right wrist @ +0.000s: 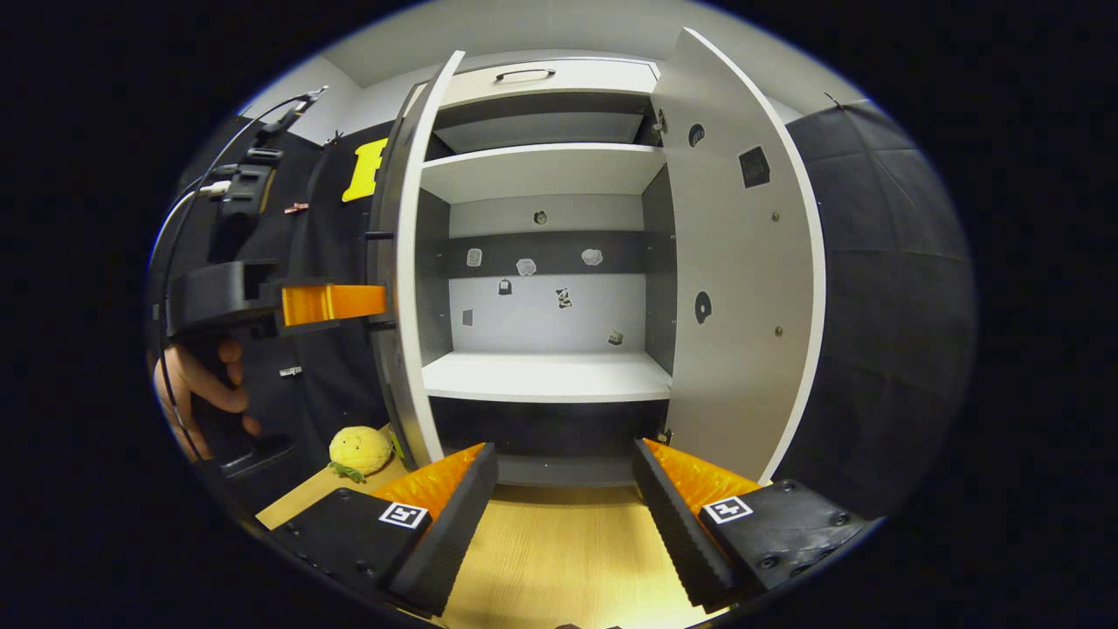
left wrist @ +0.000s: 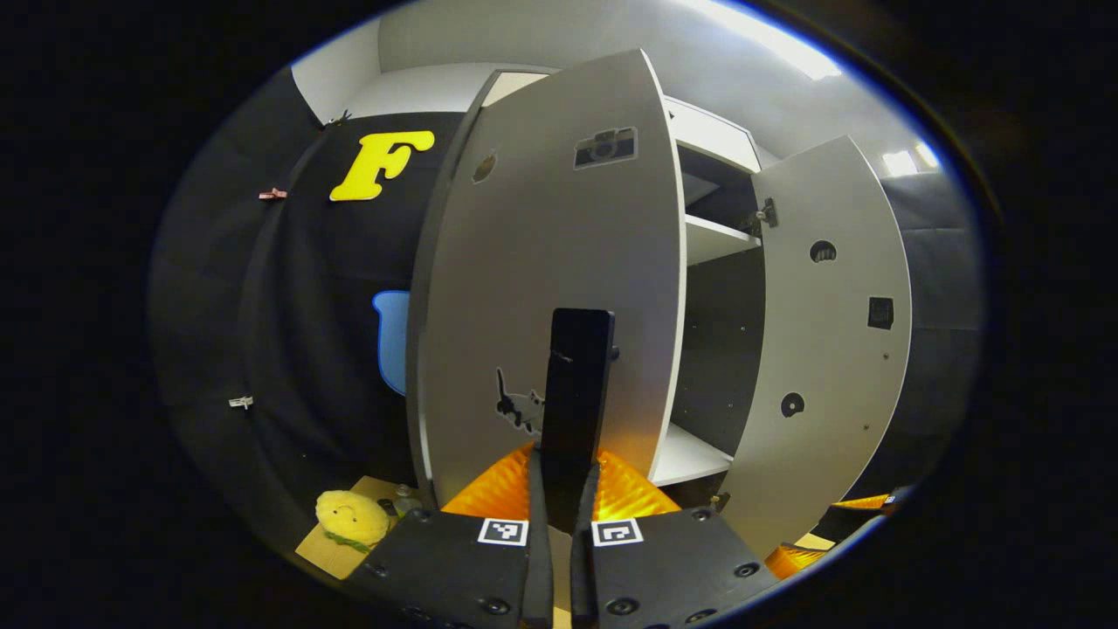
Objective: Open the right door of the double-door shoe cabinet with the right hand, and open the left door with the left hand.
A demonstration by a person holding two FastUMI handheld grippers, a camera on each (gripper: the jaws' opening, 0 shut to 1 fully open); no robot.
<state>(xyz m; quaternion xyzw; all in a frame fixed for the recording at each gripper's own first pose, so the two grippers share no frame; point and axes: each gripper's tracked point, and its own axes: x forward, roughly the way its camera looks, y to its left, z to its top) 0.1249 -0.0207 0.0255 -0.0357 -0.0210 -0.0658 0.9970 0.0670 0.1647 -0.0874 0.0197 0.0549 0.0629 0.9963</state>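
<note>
Already both doors of the cabinet point(right wrist: 541, 376) stand open. Seen from the right gripper view, the left door point(right wrist: 403, 262) is swung out edge-on at the left of the opening and the right door point(right wrist: 742, 288) is swung out at the right, its inner face showing round holes and a small dark square. Between them lie two pale shelves, a dark band across the back wall, and a drawer front with a dark handle point(right wrist: 527, 74) above. In the left gripper view the left door's outer face point(left wrist: 559, 279) takes up the centre, with a black vertical handle point(left wrist: 576, 393) on it; the left gripper point(left wrist: 562, 502) has both fingers pressed onto the lower part of that handle, jaws nearly closed around it. That same gripper shows from the side in the right gripper view point(right wrist: 336, 301), its orange fingers reaching to the door's edge, with a hand point(right wrist: 196, 389) holding its black grip. The right gripper point(right wrist: 563, 502) hangs in front of the cabinet over the wood floor point(right wrist: 559, 559), jaws spread wide with nothing between them, apart from the right door. A yellow plush toy point(right wrist: 360, 450) lies on the floor just left of the left door.
</note>
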